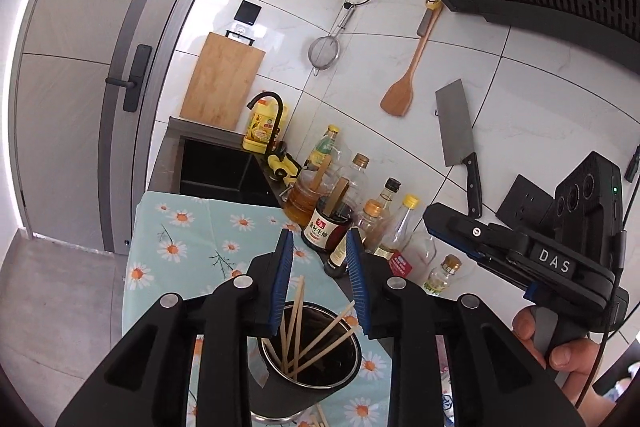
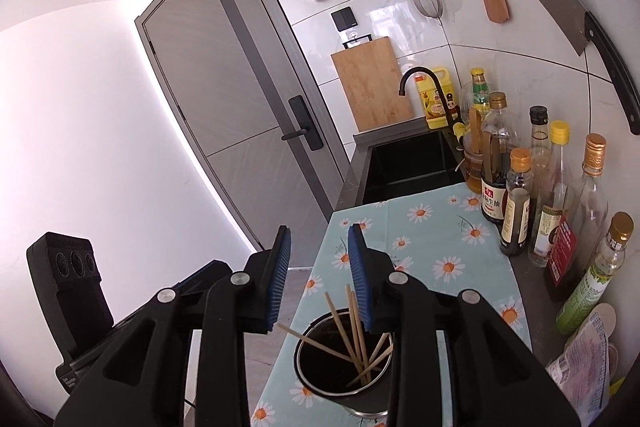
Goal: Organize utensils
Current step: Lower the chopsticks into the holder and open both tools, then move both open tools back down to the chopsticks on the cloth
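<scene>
A black metal-lined holder cup (image 1: 336, 385) stands on the daisy-print cloth (image 1: 192, 227), with several wooden chopsticks (image 1: 320, 341) leaning inside it. My left gripper (image 1: 318, 249) is open and empty, raised above the cup. The right gripper's body (image 1: 520, 255) shows at the right of the left wrist view, held in a hand. In the right wrist view the same cup (image 2: 320, 371) and chopsticks (image 2: 356, 331) sit below my right gripper (image 2: 318, 247), which is open and empty. More chopsticks (image 1: 316, 421) lie on the cloth by the cup's base.
Several sauce and oil bottles (image 2: 516, 203) line the wall side of the counter. A black sink (image 2: 408, 155) with a black tap lies beyond the cloth (image 2: 432, 239). A cleaver (image 1: 456, 131), wooden spatula (image 1: 404, 83), strainer and cutting board (image 1: 222, 83) are against the tiled wall.
</scene>
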